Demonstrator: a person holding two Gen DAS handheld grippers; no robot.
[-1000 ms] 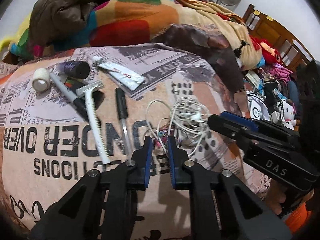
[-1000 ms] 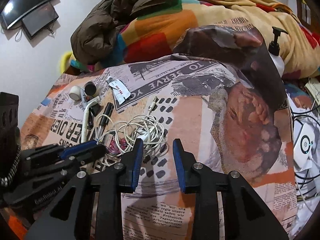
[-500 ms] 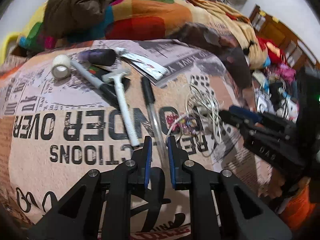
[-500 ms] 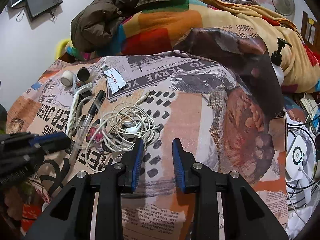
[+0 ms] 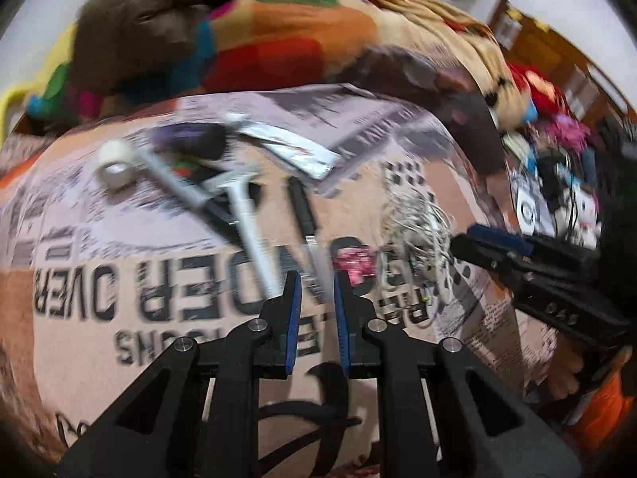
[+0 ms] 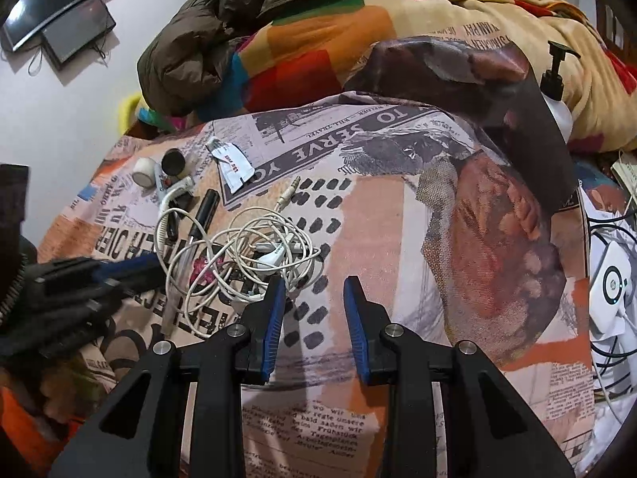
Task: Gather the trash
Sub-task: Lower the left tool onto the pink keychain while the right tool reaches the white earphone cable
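Blue-padded black fingers of the left gripper (image 5: 316, 279) are standing a narrow gap apart in the left wrist view, gripping nothing, their tips hovering over the newspaper-print bedspread (image 5: 99, 318). That view is smearing with motion blur. Lying just ahead of the tips is the clear-barrelled pen with a black cap (image 5: 304, 215), its near end reaching toward the gap between the pads, and beside it on the left the white disposable razor (image 5: 249, 215) is lying with its handle pointing back at the gripper. Farther off, a small white tape roll (image 5: 116, 159), a dark cylindrical cap (image 5: 199, 141) and a flat silver sachet (image 5: 288, 149) are sitting near one another. To the right a pink crumpled wrapper (image 5: 354, 265) is resting against the tangled white earphone cable (image 5: 416, 225), where the right gripper (image 5: 473, 239) is reaching in, its opening impossible to judge from here. In the right wrist view the right gripper (image 6: 314, 285) is holding its fingers moderately wide with nothing between them, the left pad touching or just over the edge of the earphone cable (image 6: 254, 255). The pink wrapper (image 6: 203, 271) is showing through the loops, the pen (image 6: 201, 219) and razor (image 6: 169, 203) are lying beyond, and the left gripper (image 6: 149, 265) is coming in blurred from the left. A white pump bottle (image 6: 557, 91) is standing at the far right against the patchwork blanket (image 6: 318, 47).
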